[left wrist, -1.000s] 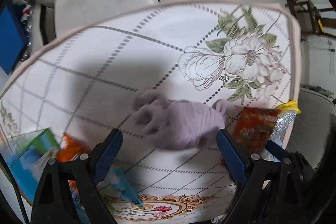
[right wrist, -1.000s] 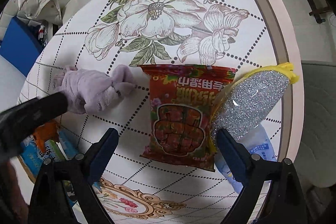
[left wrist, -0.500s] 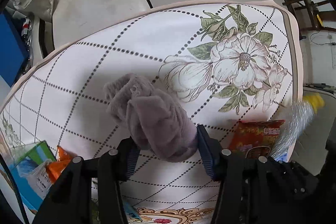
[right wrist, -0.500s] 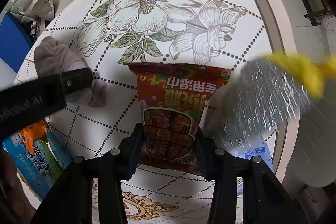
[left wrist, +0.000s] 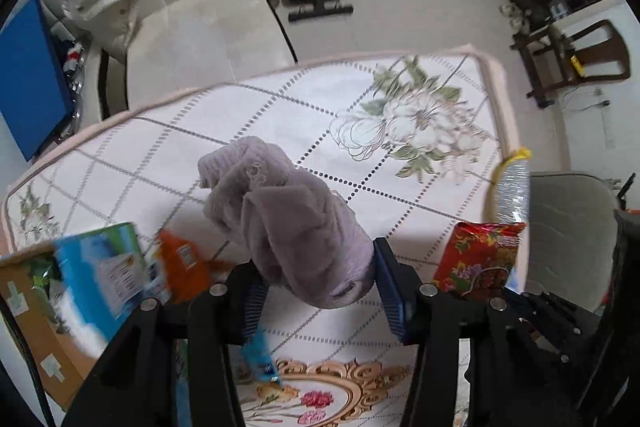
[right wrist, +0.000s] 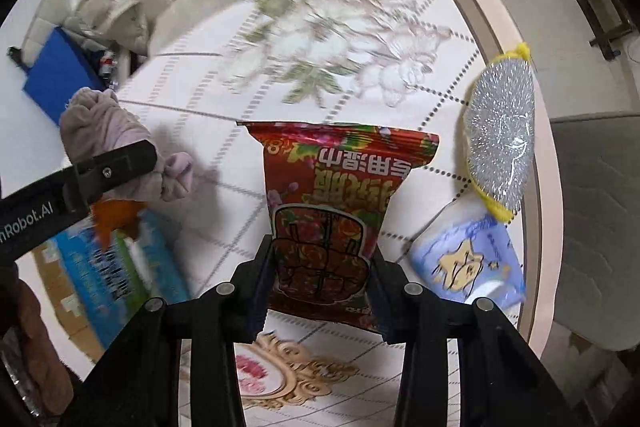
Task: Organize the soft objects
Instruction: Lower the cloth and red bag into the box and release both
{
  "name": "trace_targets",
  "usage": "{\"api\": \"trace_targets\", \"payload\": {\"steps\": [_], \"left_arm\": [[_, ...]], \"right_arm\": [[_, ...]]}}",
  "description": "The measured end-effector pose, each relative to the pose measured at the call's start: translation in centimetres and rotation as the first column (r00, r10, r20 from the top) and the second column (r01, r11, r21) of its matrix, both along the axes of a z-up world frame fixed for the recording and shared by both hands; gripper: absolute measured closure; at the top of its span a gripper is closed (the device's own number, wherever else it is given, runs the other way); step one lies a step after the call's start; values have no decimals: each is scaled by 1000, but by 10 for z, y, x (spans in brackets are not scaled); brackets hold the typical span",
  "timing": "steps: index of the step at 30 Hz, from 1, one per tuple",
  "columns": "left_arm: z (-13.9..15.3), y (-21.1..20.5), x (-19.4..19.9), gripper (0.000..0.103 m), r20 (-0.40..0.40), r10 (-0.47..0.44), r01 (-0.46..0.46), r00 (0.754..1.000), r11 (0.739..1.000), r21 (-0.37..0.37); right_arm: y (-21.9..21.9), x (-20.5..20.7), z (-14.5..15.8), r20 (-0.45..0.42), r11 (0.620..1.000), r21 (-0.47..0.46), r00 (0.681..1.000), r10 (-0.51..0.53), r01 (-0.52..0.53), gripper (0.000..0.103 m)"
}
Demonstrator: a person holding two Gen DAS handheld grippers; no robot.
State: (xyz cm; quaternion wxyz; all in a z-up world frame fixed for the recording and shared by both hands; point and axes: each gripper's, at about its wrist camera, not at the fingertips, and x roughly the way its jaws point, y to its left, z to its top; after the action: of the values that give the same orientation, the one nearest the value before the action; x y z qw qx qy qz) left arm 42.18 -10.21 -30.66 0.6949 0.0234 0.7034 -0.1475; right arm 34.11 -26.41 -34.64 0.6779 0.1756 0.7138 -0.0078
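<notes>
Table [left wrist: 168, 147]: white cloth with a dotted grid and flower prints, pink border. The far half is bare; goods crowd the near side. Far and right edges both in view, floor beyond.
Sofa [left wrist: 192, 39]: cream, just past the table's far edge, a pale padded jacket [left wrist: 104, 3] heaped on it.
Cardboard box [left wrist: 24, 311]: at the near left corner of the table, a blue-green pack [left wrist: 100, 267] leaning at its rim; whether the pack sits inside cannot be told — blurred.
Left gripper [left wrist: 316, 291]: closed on the purple plush [left wrist: 288, 219], fingers pressed into its lower end. The plush appears lifted off the cloth, its loose end pointing toward the far edge.
Right gripper [right wrist: 320, 291]: closed narrow on the red snack bag [right wrist: 336, 195], gripping its near end; the bag stretches away toward the table's middle. Whether its far end rests on the cloth cannot be told.
Silver scouring pad [right wrist: 502, 135]: yellow trimmed, at the right border of the table, just right of the red snack bag.
Tissue pack [right wrist: 468, 259]: pale blue, directly below the scouring pad, close to the right edge.
Orange packet [left wrist: 184, 263]: between the blue-green pack and the left gripper, blurred.
</notes>
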Motion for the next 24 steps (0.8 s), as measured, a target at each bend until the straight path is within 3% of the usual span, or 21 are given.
{"api": "trace_targets", "payload": {"steps": [4,8,12,17,24], "left_arm": [[55,36,-8,57,74,18,-15,997,999,-46],[88,75,-22,57,123,52,-43,991,997,-71],[114,153,-47,57,147,110,-103,983,993,-52],[104,248,-73,57,116,169,-175,979,983,46],[48,350,-94,56,-26,222,-216,975,963,159]], "right_arm": [[32,-1,41,76,999,37,997,33,-36,59],[73,-7,85,150,992,89,986,76,-90,59],[140,-18,126,215,977,119,965,148,-177,59],[235,-37,137,231,945,153,940,252,-291,59],[372,-53,83,150,901,201,921,359,-384,59]]}}
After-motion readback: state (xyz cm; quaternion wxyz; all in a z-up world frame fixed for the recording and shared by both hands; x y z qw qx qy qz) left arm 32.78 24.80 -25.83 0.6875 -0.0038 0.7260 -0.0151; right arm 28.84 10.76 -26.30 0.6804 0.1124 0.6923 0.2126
